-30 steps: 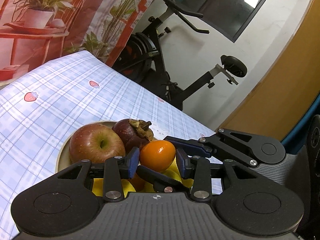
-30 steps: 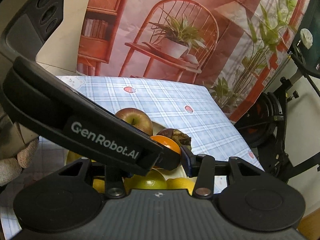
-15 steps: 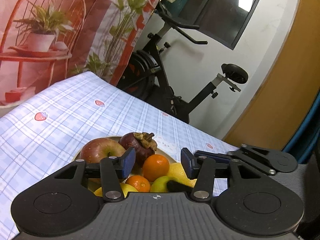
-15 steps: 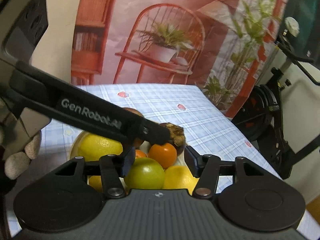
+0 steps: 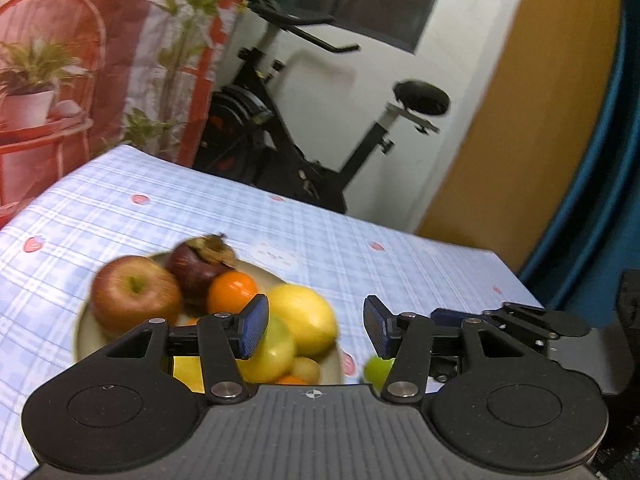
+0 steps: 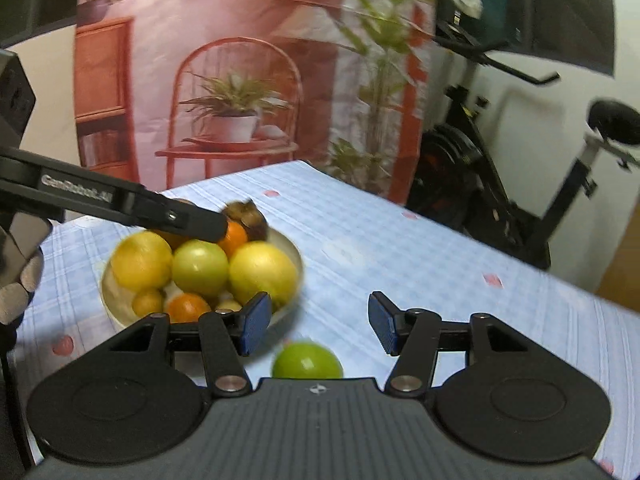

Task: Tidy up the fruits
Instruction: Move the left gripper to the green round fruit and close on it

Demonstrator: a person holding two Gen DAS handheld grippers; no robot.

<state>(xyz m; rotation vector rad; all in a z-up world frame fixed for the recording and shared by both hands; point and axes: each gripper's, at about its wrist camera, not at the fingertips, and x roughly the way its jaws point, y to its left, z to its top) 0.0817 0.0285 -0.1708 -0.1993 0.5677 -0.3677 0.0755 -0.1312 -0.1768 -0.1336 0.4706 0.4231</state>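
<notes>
A shallow cream bowl (image 5: 81, 330) on the checked tablecloth holds a red apple (image 5: 134, 292), a dark mangosteen (image 5: 196, 268), an orange (image 5: 232, 290), a lemon (image 5: 304, 318) and other yellow and green fruits. My left gripper (image 5: 316, 328) hovers at the bowl's right side; its jaws are opening and nothing is between them. In the right wrist view the bowl (image 6: 298, 264) sits to the left. A green lime (image 6: 307, 362) lies alone on the cloth, low between the fingers of my right gripper (image 6: 318, 326), which stands open and holds nothing.
One finger of the left gripper (image 6: 192, 222) reaches over the bowl's far side. An exercise bike (image 5: 304, 152) stands beyond the table's far edge, by a printed backdrop (image 6: 240, 92). Bare tablecloth (image 6: 420, 264) stretches right of the bowl. A gloved hand (image 6: 16, 280) shows at far left.
The left gripper let go of the orange, which now rests in the bowl, and drew back to the right. The right gripper opened and swung right, bringing the lime into view.
</notes>
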